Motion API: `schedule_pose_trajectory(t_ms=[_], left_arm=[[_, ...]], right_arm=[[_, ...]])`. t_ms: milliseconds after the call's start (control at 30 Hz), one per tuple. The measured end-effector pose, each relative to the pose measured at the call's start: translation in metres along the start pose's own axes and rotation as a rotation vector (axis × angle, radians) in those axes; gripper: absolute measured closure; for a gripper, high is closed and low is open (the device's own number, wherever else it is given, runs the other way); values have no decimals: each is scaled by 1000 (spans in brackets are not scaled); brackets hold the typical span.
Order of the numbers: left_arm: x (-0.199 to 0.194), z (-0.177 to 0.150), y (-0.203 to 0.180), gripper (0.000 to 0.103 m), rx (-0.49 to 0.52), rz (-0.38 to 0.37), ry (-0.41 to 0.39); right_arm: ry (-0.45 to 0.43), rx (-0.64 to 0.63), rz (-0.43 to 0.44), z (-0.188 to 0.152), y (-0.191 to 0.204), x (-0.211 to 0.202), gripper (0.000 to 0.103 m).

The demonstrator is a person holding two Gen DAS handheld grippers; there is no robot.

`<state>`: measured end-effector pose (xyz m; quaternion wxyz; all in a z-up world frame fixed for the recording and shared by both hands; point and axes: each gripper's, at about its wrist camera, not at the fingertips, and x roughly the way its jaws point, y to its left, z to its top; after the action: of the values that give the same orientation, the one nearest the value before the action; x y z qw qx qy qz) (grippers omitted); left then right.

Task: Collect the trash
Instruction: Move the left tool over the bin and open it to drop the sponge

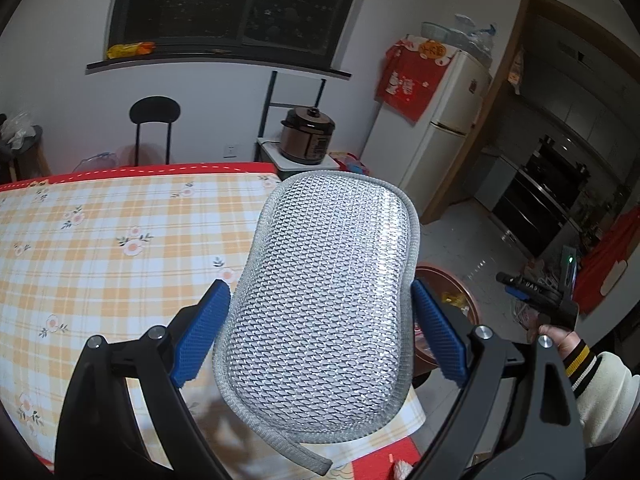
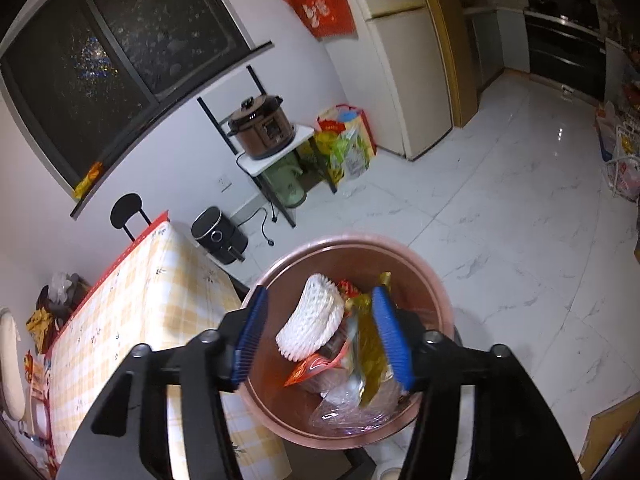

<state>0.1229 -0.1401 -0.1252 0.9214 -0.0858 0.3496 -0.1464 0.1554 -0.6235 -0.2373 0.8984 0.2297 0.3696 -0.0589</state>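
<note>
Left hand-held gripper (image 1: 320, 308) is clamped, right hand-held gripper (image 2: 322, 336) points downward with jaws apart.

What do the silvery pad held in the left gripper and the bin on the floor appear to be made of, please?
The pad looks like woven metallic-thread mesh with a grey fabric edging: glittering knit pattern, soft rounded shape. The bin looks like smooth pinkish-brown plastic with a slight sheen on its rim, though coated metal cannot be ruled out.
</note>
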Motion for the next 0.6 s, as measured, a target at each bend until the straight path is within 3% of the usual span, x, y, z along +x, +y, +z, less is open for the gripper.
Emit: schedule_pose_trajectory(t_ms=[33,100,167,400,600], left_arm=[[3,1,-5,13,8,-11,4],[7,1,-14,13,24,-25,8],[14,3,-26,13,45,-50,14],[49,5,-82,13,135,-120,61],[101,2,-130,13,190,-189,134]], right_arm=[[-21,-12,-4,2,2,-7,35],[-66,-29,-22,7,4,-22,13],[-114,-48,-14,12,7,-42,5],[-168,-102,6,22,6,-87,5],[-173,-76,-16,19,-21,-117,5]])
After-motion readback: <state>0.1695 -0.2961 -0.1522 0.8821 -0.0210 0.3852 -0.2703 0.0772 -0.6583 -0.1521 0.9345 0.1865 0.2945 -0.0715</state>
